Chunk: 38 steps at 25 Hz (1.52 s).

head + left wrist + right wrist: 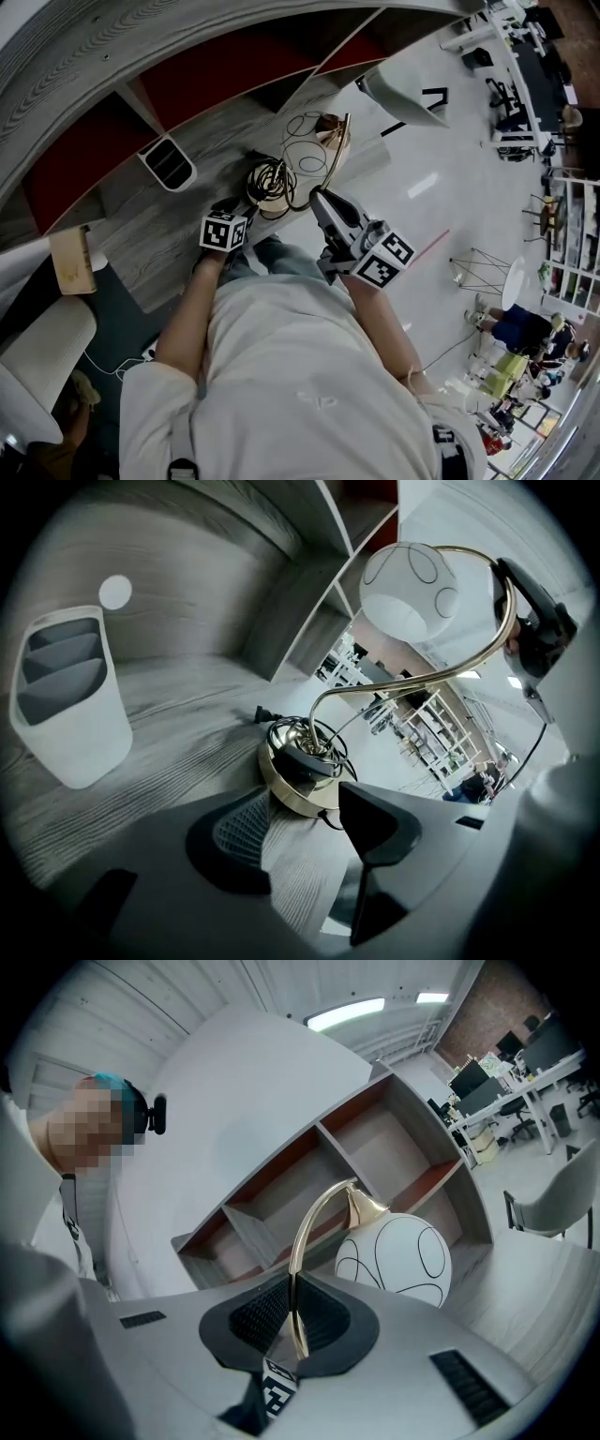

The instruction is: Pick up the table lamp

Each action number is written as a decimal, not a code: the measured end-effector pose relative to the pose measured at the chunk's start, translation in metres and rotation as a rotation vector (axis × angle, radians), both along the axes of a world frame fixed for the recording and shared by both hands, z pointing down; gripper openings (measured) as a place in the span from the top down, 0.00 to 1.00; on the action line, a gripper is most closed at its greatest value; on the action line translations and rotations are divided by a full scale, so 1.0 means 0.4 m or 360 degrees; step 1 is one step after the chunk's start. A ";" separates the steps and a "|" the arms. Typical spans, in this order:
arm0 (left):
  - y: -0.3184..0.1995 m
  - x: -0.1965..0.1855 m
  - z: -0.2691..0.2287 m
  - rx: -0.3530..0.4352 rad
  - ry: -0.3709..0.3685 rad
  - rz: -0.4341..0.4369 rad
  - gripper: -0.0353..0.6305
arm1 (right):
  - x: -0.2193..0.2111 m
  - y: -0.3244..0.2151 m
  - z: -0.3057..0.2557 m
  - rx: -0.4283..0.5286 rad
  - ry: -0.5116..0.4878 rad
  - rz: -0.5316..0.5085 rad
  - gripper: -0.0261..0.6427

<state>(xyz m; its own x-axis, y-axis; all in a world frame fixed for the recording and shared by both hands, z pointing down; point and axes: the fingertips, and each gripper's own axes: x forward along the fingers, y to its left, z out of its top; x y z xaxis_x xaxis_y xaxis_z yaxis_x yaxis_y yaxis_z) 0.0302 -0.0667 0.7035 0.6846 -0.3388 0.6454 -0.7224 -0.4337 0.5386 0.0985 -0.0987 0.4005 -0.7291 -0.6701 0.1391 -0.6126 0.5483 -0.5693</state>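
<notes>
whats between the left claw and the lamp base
Only bare grey desk, in the left gripper view; the open left claw sits close to the lamp base.

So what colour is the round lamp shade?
The shade is white with thin black curvy lines, clearest in the right gripper view.

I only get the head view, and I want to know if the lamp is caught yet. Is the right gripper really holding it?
Observer: Yes. The right gripper view shows the right gripper shut on the table lamp, pinching its thin brass stem between the pads.
Operator: What about the other gripper?
Observer: The left gripper is open. Only the desk top shows between its pads, and the lamp's round brass base sits just ahead of them.
</notes>
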 end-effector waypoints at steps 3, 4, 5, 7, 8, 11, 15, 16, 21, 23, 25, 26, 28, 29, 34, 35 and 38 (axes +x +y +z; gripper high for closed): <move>-0.004 0.013 0.019 -0.0101 0.0045 -0.0072 0.59 | 0.011 -0.005 -0.001 -0.0005 -0.0016 -0.0001 0.88; -0.007 0.017 0.023 -0.0122 0.0068 -0.0095 0.59 | 0.014 -0.007 0.000 -0.0007 -0.0025 0.0001 0.88; -0.011 0.020 0.027 -0.0138 0.0090 -0.0121 0.59 | 0.017 -0.008 0.004 -0.0011 -0.0033 0.0004 0.88; -0.014 0.022 0.040 -0.0173 0.0118 -0.0166 0.59 | 0.021 -0.008 0.016 -0.0018 -0.0051 0.0010 0.88; -0.015 0.025 0.048 -0.0194 0.0128 -0.0179 0.59 | 0.024 -0.010 0.020 -0.0019 -0.0059 0.0010 0.88; -0.020 0.029 0.074 -0.0244 0.0140 -0.0234 0.57 | 0.031 -0.016 0.022 -0.0019 -0.0076 -0.0011 0.88; -0.028 0.026 0.090 -0.0278 0.0187 -0.0326 0.57 | 0.034 -0.018 0.025 -0.0021 -0.0088 -0.0062 0.88; -0.029 0.027 0.091 -0.0289 0.0208 -0.0345 0.57 | 0.035 -0.019 0.025 -0.0022 -0.0092 -0.0073 0.88; -0.026 0.017 0.091 -0.0318 0.0314 -0.0445 0.59 | 0.045 -0.023 0.027 -0.0039 -0.0128 -0.0093 0.88; -0.025 0.010 0.091 -0.0322 0.0345 -0.0477 0.59 | 0.045 -0.021 0.028 -0.0038 -0.0136 -0.0102 0.88; -0.022 0.003 0.098 -0.0332 0.0342 -0.0494 0.59 | 0.047 -0.022 0.028 -0.0036 -0.0136 -0.0110 0.88; -0.021 0.001 0.102 -0.0336 0.0338 -0.0500 0.58 | 0.050 -0.023 0.028 -0.0037 -0.0135 -0.0113 0.88; -0.023 -0.001 0.108 -0.0352 0.0362 -0.0520 0.58 | 0.058 -0.026 0.027 -0.0038 -0.0137 -0.0121 0.88; -0.025 0.000 0.111 -0.0367 0.0391 -0.0536 0.58 | 0.060 -0.026 0.028 -0.0038 -0.0139 -0.0126 0.88; -0.026 0.025 0.131 -0.0437 0.0499 -0.0577 0.58 | 0.064 -0.023 0.034 -0.0038 -0.0142 -0.0135 0.88; -0.025 0.031 0.133 -0.0445 0.0524 -0.0580 0.58 | 0.065 -0.022 0.034 -0.0038 -0.0141 -0.0137 0.88; -0.024 0.050 0.137 -0.0478 0.0618 -0.0604 0.58 | 0.067 -0.021 0.035 -0.0038 -0.0140 -0.0141 0.88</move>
<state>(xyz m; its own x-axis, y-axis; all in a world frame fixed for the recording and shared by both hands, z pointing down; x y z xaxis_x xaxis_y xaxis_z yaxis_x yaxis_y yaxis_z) 0.0501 -0.0764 0.7584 0.7558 -0.4470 0.4785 -0.5235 0.0264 0.8516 0.1254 -0.1071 0.4146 -0.7954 -0.5998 0.0872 -0.5094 0.5836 -0.6324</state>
